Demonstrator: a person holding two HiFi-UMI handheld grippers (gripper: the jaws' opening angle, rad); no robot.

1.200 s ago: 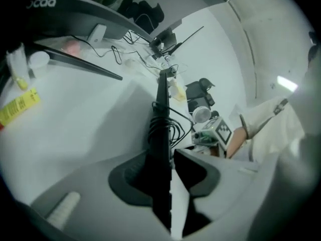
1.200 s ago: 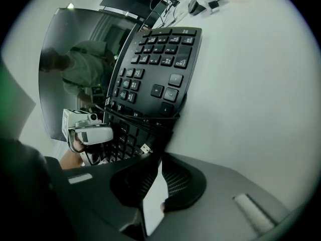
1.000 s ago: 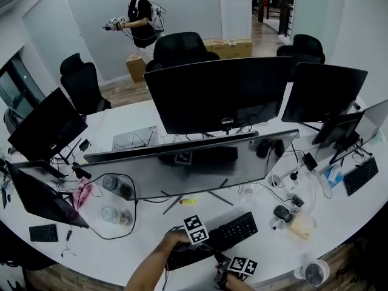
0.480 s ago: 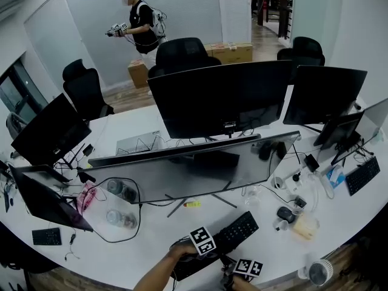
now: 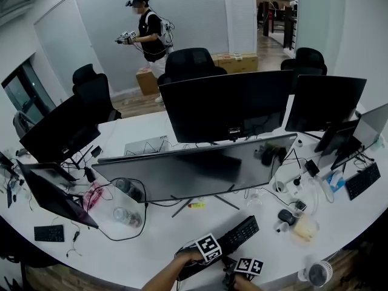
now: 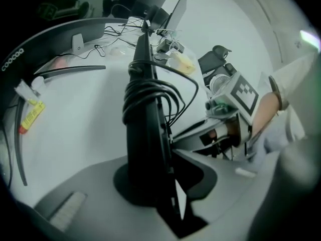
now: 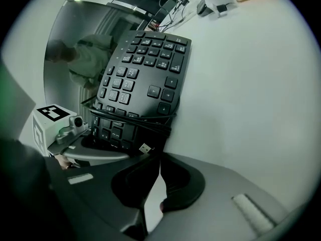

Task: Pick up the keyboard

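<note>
Clamping the keyboard [image 6: 143, 134] edge-on between their jaws, the left tongs [image 6: 168, 182] grip it at the end nearest the person, with its black cable [image 6: 150, 97] wound in loops round the body just beyond the jaws. The right tongs [image 7: 158, 185] sit just beside the left ones, jaws drawn to a thin slit with nothing between them. The keyboard stretches away directly ahead of them over the white desk [image 7: 251, 84], and its loose USB plug [image 7: 145, 148] hangs right before their tips. Whether the far end rests on the desk cannot be told.
</note>
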